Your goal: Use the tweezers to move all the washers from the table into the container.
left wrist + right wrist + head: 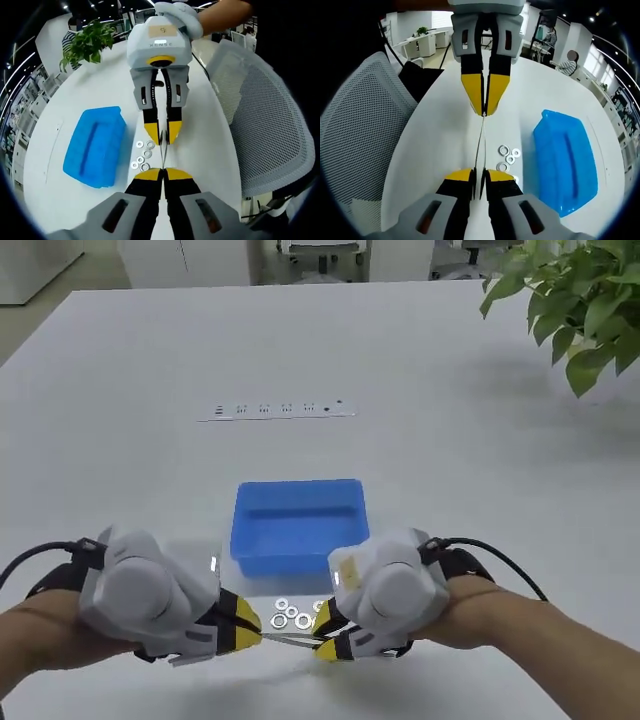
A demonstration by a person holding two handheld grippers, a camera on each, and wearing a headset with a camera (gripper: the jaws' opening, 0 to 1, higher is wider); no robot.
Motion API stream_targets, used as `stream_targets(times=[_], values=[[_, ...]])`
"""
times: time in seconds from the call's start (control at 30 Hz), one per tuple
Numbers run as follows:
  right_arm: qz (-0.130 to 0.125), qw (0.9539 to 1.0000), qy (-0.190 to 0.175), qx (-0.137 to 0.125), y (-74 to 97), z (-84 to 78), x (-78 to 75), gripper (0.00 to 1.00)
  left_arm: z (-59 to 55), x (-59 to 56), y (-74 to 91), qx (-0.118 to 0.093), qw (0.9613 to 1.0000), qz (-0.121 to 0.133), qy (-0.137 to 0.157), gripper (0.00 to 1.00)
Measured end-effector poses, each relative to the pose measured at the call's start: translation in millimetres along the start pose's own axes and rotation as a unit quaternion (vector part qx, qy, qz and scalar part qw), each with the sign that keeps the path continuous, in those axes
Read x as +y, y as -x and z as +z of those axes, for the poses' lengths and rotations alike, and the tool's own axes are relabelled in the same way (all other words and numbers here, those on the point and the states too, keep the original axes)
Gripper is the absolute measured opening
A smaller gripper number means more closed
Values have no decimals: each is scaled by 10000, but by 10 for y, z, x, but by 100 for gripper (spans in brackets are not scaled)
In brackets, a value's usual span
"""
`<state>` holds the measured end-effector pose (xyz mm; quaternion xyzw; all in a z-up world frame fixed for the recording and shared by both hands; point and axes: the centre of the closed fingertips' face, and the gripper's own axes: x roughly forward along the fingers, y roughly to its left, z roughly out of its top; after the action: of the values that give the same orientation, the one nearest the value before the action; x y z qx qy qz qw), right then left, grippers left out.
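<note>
Presently: L gripper [163,173] and R gripper [479,175] face each other tip to tip. Both sets of jaws are narrowed right down onto one pair of tweezers [163,155], a thin metal line bridging the short gap between them. Each claw pinches one end; which end is the working tip, cannot tell. Both claws sit low over the table [450,440]; contact w/ the top not clear.

Washers [142,155]: loose cluster flat on the table just beside the tweezers, on the claws' forward side, between the claws and the container [298,520]. Five or six by count. None in the tweezers. The container is a blue open tray just beyond the washers; no washer seen inside.

Step in hand (judgement): hand-over or regrip of the tool. Nothing moved yet, so the task is at its start. Next move calls for one claw to let go while the other holds the tweezers w/ the tips free and pointing out, gripped so that a squeeze closes them, then down to the nearest washer. Thin flat washers on a smooth top will likely slide; an edge pick is needed.

Surface: white, smooth, matt. Well beyond the container lies a white power strip [275,410]. Plant [580,300] leaves at far R. Behind the claws, a grey mesh chair [270,130]. Room: open office w/ desks, ceiling lights, seated people in the distance.
</note>
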<state>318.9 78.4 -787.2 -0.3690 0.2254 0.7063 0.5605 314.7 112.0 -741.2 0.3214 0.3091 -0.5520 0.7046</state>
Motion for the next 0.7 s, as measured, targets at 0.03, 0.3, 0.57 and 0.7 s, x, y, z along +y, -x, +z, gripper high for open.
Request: stream_targets(times=[0.03, 0.3, 0.57, 0.7], values=[[-6, 10000, -11, -11, 10, 9, 3, 12, 22, -5, 14, -6, 10000, -21, -15, 6], [-127, 9997, -77, -196, 96, 122, 7, 12, 231, -18, 162, 1, 9994, -177, -293, 6], [-227, 9990, -120, -353, 126, 220, 1, 12, 461, -19, 277, -101, 9989, -212, -412, 6], [-266, 9987, -146, -406, 138, 259, -17, 12, 512, 9, 298, -124, 9991, -179, -373, 6]])
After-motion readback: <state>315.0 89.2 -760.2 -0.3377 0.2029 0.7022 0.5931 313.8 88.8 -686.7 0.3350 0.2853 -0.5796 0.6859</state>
